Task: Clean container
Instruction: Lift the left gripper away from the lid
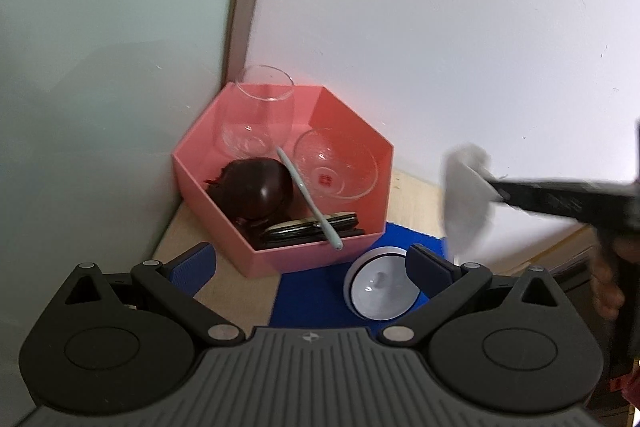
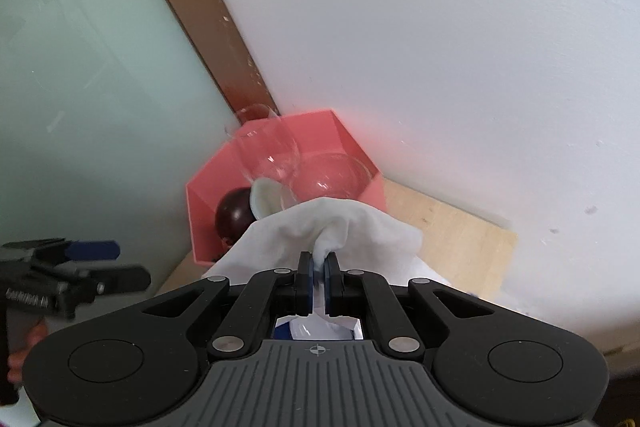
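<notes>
Pink hexagonal container (image 1: 280, 251): set in the wall corner on the surface (image 1: 416, 195), not yet emptied; stemless glass (image 1: 258, 115), glass bowl (image 1: 336, 163), dark round object (image 1: 256, 191) and pale spoon (image 1: 308, 199) are kept inside. White cloth (image 2: 332, 227): pinched by the right gripper (image 2: 318, 281), presumably for wiping. Left gripper (image 1: 310, 265): spread, nothing held, hovering near a white round lid (image 1: 380, 287).

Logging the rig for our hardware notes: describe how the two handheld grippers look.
Both match: the left gripper and right gripper have black linkage arms with silver pivot pins, blue-padded fingers, round black side housings and a ribbed grey body bearing a small crosshair mark. No cables or sleeves are visible.
</notes>
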The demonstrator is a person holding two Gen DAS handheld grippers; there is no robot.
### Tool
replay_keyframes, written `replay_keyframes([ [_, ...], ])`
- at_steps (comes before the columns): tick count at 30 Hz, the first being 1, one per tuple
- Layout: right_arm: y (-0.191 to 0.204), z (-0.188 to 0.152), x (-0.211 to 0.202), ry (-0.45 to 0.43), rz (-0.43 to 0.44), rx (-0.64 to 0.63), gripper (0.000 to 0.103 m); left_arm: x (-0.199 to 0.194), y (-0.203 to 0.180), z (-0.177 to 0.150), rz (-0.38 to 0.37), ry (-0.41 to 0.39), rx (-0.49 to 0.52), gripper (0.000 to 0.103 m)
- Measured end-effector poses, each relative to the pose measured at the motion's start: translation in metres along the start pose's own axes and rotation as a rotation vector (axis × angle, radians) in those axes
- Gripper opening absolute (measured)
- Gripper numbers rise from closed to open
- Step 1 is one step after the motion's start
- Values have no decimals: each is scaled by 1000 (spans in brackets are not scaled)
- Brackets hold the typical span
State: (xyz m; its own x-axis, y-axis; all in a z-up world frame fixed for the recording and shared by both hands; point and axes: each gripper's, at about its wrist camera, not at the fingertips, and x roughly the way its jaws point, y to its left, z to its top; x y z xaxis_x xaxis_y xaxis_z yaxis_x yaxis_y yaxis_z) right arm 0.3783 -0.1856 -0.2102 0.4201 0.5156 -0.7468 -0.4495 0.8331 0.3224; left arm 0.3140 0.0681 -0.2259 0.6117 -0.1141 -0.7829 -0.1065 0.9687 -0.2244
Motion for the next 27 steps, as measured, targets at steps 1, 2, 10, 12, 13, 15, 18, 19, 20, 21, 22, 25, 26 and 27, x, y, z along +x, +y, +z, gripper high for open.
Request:
replay_keyframes([
  [1, 5, 6, 8, -10, 6, -9, 8, -4, 0, 0, 11, -1, 3, 103],
  [2, 7, 8, 13, -19, 8, -17, 8, -8, 0, 1, 20, -1, 2, 103],
  [10, 20, 38, 61, -63, -6, -4, 8, -47, 24, -3, 96, -48, -82, 103],
  [12, 16, 40, 50, -89, 14, 31, 8, -43, 29, -5, 104, -29, -105, 103],
  [13, 13, 38, 42, -99, 16, 41, 8, -40, 29, -6, 100, -23, -115, 103],
  [15, 6, 28, 27, -96, -13, 34, 8, -35, 28, -8, 92, -13, -135, 103],
  [18, -6, 2, 12, -47, -63, 26, 8, -33, 19, -11, 70, -14, -160, 103],
  [19, -10, -8, 10, -22, -88, 20, 8, -33, 14, -12, 60, -12, -152, 103],
  [20, -15, -17, 10, 2, -116, 16, 8, -34, 9, -12, 51, -10, -142, 103],
  [21, -21, -26, 14, 24, -148, 23, 8, -34, 4, -13, 41, -9, -132, 103],
  [22, -29, -32, 20, 41, -178, 43, 8, -36, -3, -14, 45, -9, -109, 103],
  [25, -53, -41, 48, 58, -266, 113, 8, -42, -17, -17, 66, -18, -56, 103],
  [26, -59, -43, 58, 58, -284, 131, 8, -44, -20, -18, 74, -22, -47, 103],
  [27, -64, -45, 68, 61, -298, 145, 8, -47, -22, -18, 82, -27, -44, 103],
])
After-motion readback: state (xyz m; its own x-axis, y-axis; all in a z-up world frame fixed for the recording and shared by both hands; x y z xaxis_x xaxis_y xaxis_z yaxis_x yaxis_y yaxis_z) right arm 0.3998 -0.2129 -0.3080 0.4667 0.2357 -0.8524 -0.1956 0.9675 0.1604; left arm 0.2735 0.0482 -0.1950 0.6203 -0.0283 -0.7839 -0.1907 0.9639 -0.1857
